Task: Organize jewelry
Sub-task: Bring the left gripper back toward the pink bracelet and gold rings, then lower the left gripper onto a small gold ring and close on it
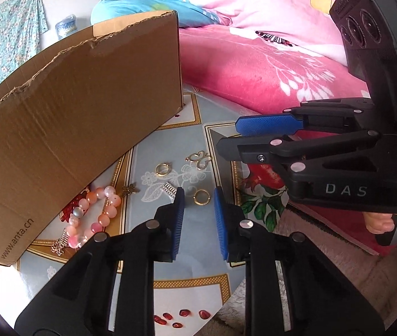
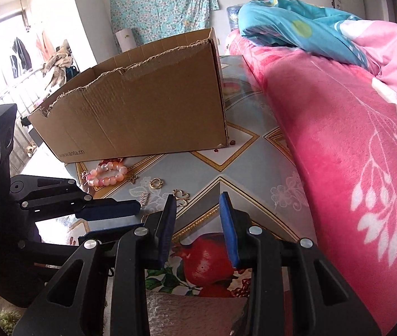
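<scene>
Jewelry lies on the patterned tablecloth beside a brown cardboard box. A gold ring sits just ahead of my open left gripper, between the blue fingertips. Another gold ring, a gold butterfly pendant, a small silver piece, a bronze dragonfly charm and a pink bead bracelet lie around it. My right gripper is open and empty, above the cloth right of the butterfly pendant. It shows in the left wrist view too.
A bed with a pink blanket runs along the right side. Red seeds lie on the cloth near me. The box has a torn open top. The bracelet and a ring lie by its front wall.
</scene>
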### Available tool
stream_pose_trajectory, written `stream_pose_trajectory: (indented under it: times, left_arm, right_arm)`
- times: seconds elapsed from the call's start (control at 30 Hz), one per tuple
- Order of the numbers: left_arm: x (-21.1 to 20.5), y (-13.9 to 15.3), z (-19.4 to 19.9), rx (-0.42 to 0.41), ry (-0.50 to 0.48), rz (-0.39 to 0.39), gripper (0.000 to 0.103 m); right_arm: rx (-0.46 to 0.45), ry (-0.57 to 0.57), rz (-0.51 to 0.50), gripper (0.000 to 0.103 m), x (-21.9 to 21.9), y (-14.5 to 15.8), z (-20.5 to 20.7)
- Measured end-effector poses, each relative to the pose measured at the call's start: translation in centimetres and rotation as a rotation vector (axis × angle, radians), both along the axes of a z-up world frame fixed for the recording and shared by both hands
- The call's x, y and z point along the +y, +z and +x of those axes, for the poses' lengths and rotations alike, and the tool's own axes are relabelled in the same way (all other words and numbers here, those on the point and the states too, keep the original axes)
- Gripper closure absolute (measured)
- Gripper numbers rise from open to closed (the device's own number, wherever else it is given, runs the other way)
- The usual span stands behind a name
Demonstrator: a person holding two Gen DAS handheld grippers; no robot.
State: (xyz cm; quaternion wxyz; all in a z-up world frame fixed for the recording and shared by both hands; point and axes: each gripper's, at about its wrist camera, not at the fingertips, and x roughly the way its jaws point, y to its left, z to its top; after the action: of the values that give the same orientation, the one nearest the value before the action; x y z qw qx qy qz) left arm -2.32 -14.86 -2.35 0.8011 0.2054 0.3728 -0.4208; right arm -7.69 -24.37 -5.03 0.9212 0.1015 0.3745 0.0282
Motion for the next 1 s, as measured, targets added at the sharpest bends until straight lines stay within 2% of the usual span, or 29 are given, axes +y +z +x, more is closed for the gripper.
stream_pose_trajectory:
  times: [0.23, 0.5, 0.67, 1.0]
  left_arm:
    - [-0.5, 0.0, -0.2, -0.014, -0.012, 0.009, 0.092]
    - [0.1, 0.2, 0.1, 0.019, 0.018, -0.023, 0.092]
    - [1.5, 1.1, 0.3, 0.009, 0.064, -0.040, 0.092]
    - [5.3, 2.0, 1.0, 0.004, 0.193, -0.062, 0.092]
  right_arm:
    - [0.000, -0.013, 0.014, 0.071, -0.5, -0.3, -0.1]
    - [-0.023, -0.012, 0.021, 0.071, -0.5, 0.1, -0.5]
    - [-0.039, 0.006, 0.031, 0.071, -0.3, 0.8, -0.7]
    - [-0.008, 0.132, 0.003, 0.071, 3.0, 0.3, 0.7]
